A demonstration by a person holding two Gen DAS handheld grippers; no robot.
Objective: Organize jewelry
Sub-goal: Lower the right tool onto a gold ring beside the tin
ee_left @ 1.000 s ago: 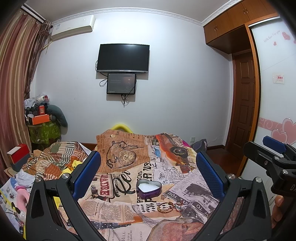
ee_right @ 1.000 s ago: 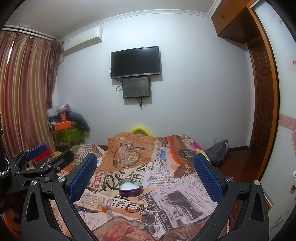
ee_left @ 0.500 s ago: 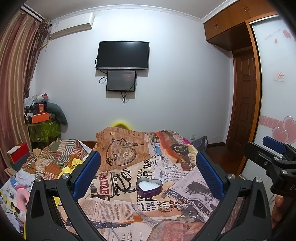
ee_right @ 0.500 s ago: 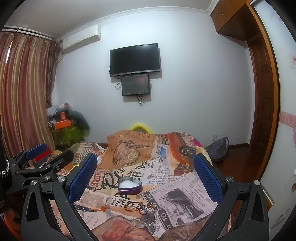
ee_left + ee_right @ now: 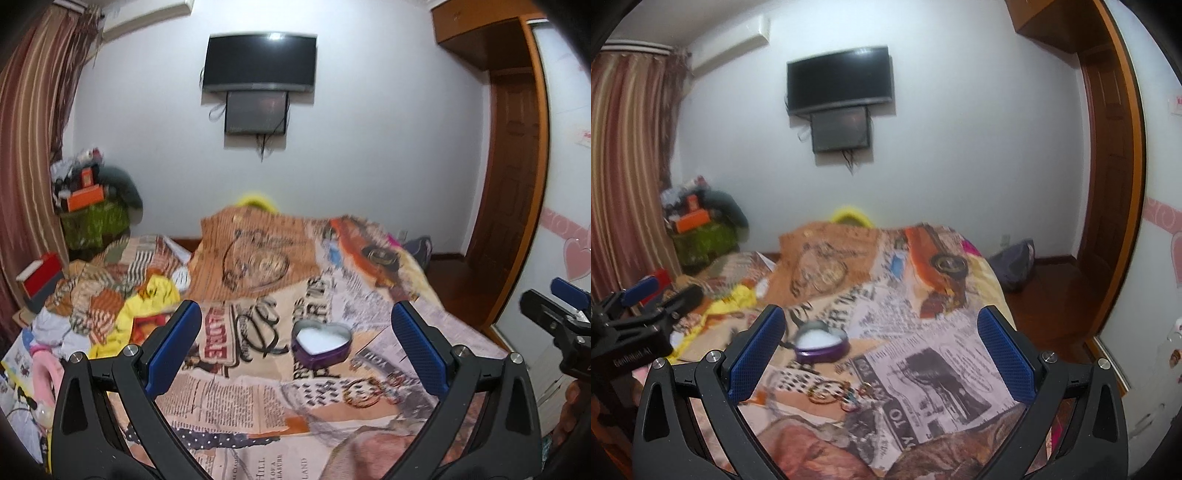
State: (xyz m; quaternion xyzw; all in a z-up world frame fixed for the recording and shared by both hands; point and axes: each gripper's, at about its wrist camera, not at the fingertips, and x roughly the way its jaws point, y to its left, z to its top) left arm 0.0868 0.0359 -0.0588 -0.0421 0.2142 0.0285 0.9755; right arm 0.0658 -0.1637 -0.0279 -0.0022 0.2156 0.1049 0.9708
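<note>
A purple heart-shaped tin (image 5: 320, 344) (image 5: 822, 344) with a white inside lies open on the newspaper-print bedspread (image 5: 258, 391) (image 5: 923, 354). Nearer to me, a beaded bracelet and small jewelry pieces (image 5: 364, 391) (image 5: 834, 394) lie on the cloth. My left gripper (image 5: 295, 350) hangs open above the bed, the tin between its blue pads, nothing held. My right gripper (image 5: 881, 350) is open too, empty, above the jewelry. Each gripper shows at the edge of the other's view: the right gripper (image 5: 557, 321) and the left gripper (image 5: 639, 317).
A heap of clothes (image 5: 96, 306) covers the bed's left side. A red box (image 5: 38, 278) and a cluttered green stand (image 5: 94, 218) sit by the curtain. A dark bag (image 5: 1014, 264) lies on the wooden floor near the door (image 5: 1108, 184). A TV (image 5: 260, 62) hangs on the far wall.
Both cameras have tipped down and moved toward the bed, so the tin and jewelry sit higher in view. The current frames are motion-blurred. Both grippers stayed open.
</note>
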